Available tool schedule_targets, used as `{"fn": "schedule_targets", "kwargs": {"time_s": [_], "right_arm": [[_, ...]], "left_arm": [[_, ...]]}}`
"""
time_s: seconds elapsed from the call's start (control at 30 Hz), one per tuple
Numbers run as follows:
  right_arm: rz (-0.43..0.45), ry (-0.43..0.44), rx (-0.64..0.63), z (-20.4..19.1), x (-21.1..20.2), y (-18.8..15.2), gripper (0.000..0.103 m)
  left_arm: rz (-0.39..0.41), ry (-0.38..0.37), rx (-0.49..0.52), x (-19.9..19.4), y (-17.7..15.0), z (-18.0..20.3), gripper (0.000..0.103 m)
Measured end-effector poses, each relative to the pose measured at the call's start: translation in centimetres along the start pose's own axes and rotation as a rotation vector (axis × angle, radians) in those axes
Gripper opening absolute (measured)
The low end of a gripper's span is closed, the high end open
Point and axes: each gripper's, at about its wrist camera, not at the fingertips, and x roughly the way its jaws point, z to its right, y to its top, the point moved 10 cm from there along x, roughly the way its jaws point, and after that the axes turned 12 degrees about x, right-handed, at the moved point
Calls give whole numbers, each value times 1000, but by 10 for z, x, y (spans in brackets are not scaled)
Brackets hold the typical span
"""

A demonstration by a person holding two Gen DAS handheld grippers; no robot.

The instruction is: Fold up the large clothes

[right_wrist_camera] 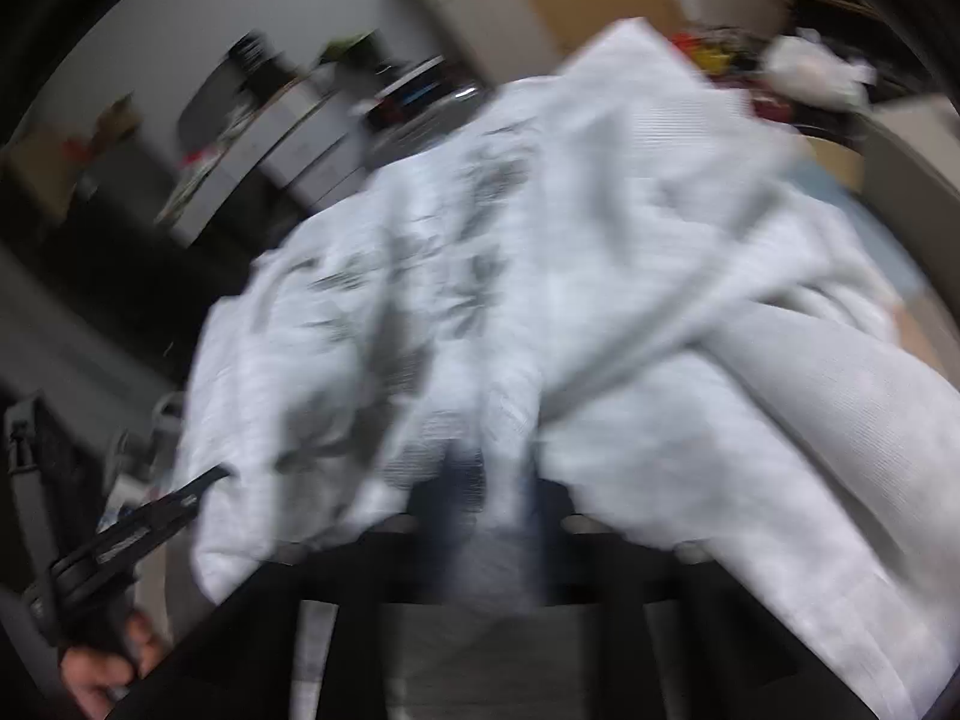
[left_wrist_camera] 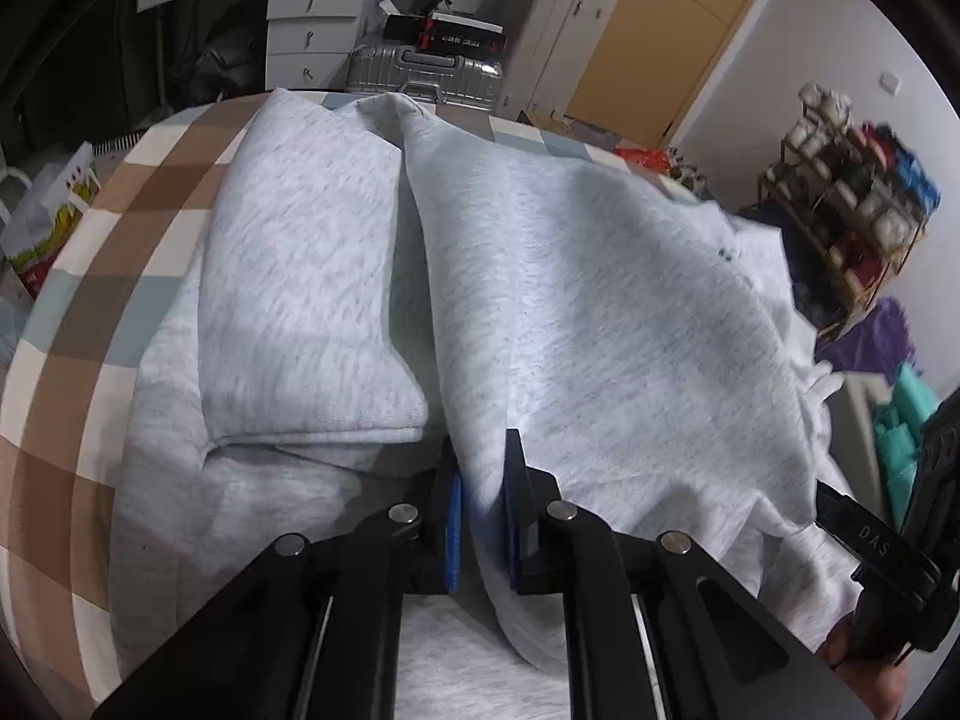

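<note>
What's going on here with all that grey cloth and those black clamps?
A person is folding a big light grey sweatshirt spread on a checked bedcover, using a hand-held clamp in each hand. The left gripper is pinched shut on a raised fold of the cloth. The right gripper also looks shut on the fabric, though that picture is blurred. One part already lies folded over; the fold is only partly done.

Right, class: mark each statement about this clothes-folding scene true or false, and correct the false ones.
1. The left gripper is shut on the grey garment. True.
2. The garment is bright red. False: it is light grey.
3. The garment lies on a checked cover. True.
4. A silver suitcase stands beyond the bed. True.
5. The right gripper stands wide open and clear of the cloth. False: it is shut on the fabric.
</note>
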Motion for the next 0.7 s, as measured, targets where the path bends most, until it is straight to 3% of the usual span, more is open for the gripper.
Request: {"fn": "schedule_targets", "kwargs": {"time_s": [0.13,0.2,0.37,0.5,0.63,0.7], "right_arm": [[162,11,-69,-17,-42,14,6],[209,-23,-104,-15,-57,16,6],[171,-223,-180,19,-39,1,6],[126,-315,-236,18,-26,-8,8],[172,-329,-226,3,-41,2,18],[297,-247,-195,-21,-75,17,21]], "left_arm": [[62,53,43,-22,6,1,1],[71,61,71,-25,5,6,1],[-32,113,109,0,-21,-2,1],[-37,188,171,1,-19,-3,5],[-11,160,158,-15,-15,-8,6],[17,116,129,-23,-11,-11,8]]}}
